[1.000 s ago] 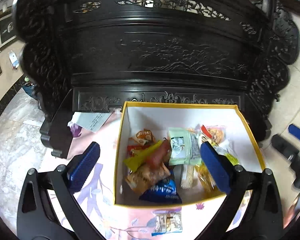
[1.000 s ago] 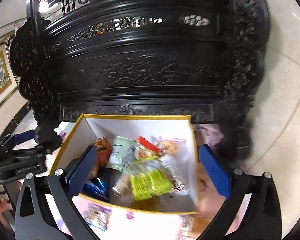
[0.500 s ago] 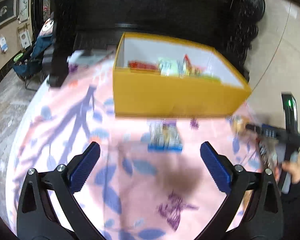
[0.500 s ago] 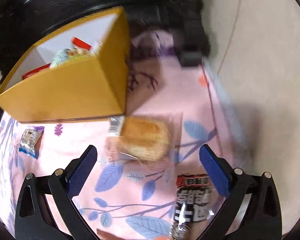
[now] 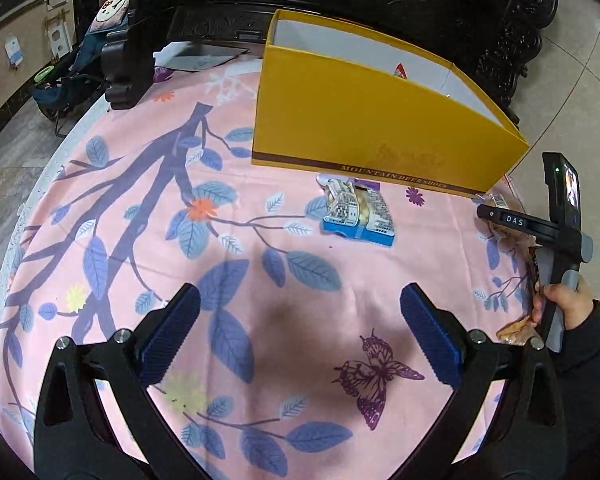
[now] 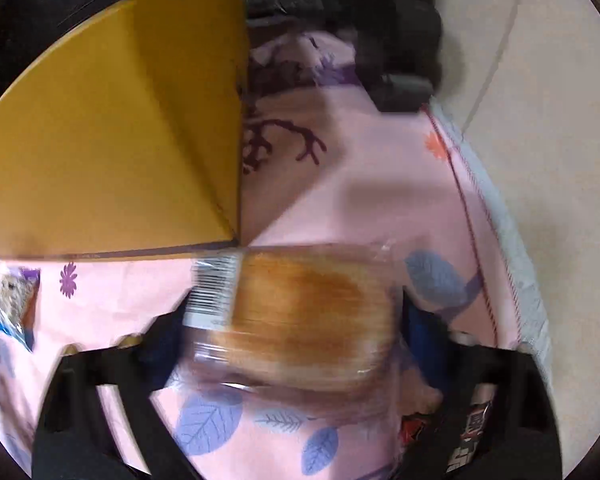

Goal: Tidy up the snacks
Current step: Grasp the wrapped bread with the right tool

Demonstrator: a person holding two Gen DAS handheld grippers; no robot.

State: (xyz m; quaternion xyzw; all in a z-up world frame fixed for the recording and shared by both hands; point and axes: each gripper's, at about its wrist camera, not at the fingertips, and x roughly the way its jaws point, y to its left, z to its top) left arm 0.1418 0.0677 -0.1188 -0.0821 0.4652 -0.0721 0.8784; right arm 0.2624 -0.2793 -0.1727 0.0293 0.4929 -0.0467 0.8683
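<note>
Two grippers at work over a round table under a pink cloth printed with blue leaves (image 5: 260, 240). Right gripper (image 6: 296, 340) straddles a clear-wrapped golden-brown bread or cake packet (image 6: 300, 312) lying on the cloth just off the near right corner of the tall yellow cardboard box (image 5: 372, 120); view is motion-blurred, so whether the blue pads are pressing the wrapper or just flanking it, cannot tell. Left gripper (image 5: 300, 344) hangs jaws wide apart, holding nothing, low over bare cloth, well short of a small blue-and-white snack packet (image 5: 358, 212) that lies flat near the box's front wall. Judgement: step in hand is picking the bread packet for the box. To do it well, centre the pads across the packet's short sides, close gently since the contents look soft and the film slippery, lift clear of the box wall before carrying over, and release low inside. The box corner sits very close; a careless swing could nudge it. Box contents: mostly hidden by the near wall from here; only a red wrapper tip (image 5: 401, 70) shows above the rim. A dark red-and-black packet (image 6: 470, 432) lies beside the right gripper, also outside.
</note>
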